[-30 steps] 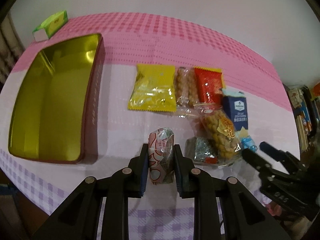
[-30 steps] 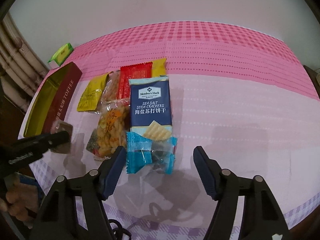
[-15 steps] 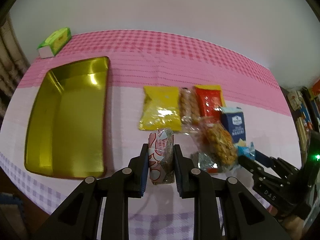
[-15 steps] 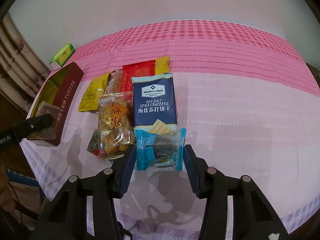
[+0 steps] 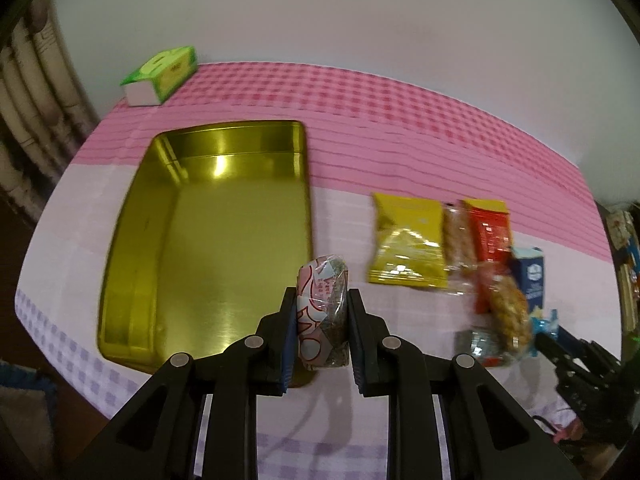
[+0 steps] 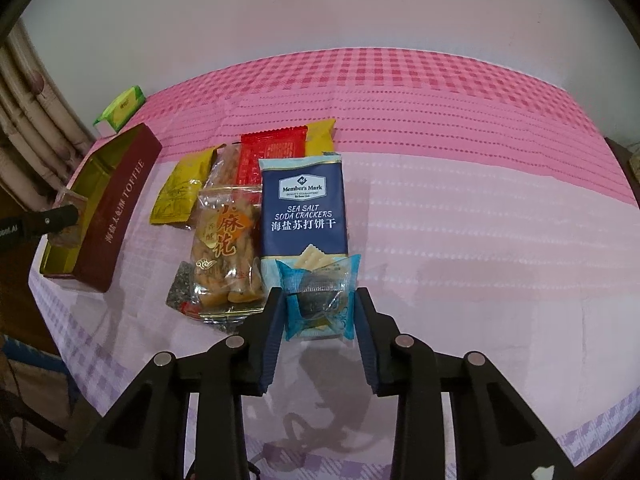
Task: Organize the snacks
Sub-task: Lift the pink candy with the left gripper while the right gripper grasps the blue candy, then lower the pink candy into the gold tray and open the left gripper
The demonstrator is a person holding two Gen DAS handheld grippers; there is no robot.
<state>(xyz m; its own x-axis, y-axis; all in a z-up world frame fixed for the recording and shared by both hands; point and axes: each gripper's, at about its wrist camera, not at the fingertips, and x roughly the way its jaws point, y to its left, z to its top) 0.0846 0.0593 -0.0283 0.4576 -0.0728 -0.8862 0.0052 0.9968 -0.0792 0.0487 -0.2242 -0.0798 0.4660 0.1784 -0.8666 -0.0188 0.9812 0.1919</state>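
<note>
Holding a small roll-shaped snack in a pink, white and clear wrapper upright between its two black fingers, my left gripper is clamped tight on it at lower centre of the left wrist view; the snack sits in front of the near right corner of the open gold-lined rectangular tin, which fills the left middle of that frame; whether the snack is over the tin or just beside its rim I cannot tell.

My right gripper has just been closing its jaws, and they now press both sides of a small square snack in a crinkled light-blue wrapper at lower centre of the right wrist view; that packet lies on the pink checked tablecloth, overlapping the near end of a dark-blue packet of sea salt soda crackers.

Left of the crackers lies a clear bag of golden fried dough twists; behind them, a red foil packet and a yellow foil packet; the tin's dark-red side, lettered TOFFEE, stands at the left edge, with my left gripper's black finger over it.

A green and white tissue pack rests in the upper left of the left wrist view, beyond the tin.
</note>
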